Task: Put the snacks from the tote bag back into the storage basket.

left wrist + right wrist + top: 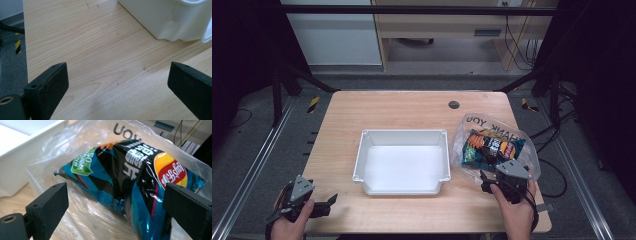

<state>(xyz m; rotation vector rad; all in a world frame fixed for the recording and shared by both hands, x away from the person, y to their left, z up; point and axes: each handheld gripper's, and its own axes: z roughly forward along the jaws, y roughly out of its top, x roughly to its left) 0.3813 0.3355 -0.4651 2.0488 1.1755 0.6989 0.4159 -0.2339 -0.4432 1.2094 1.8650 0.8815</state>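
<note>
Holding, right: we see the right gripper [490,181] with jaws spread wide at the near edge of the clear plastic bag [472,131], pinching nothing.
Bag contents: teal-and-black crisp packet [130,182] (lying inside the bag).
Left gripper [331,201]: jaws wide, empty, over the pale wooden table [412,107].
Centre: white rectangular plastic tray [403,134].

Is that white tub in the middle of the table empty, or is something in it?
Empty. From the high view the white tub shows a bare white floor; the snack bag lies beside it, inside its clear plastic bag.
</note>
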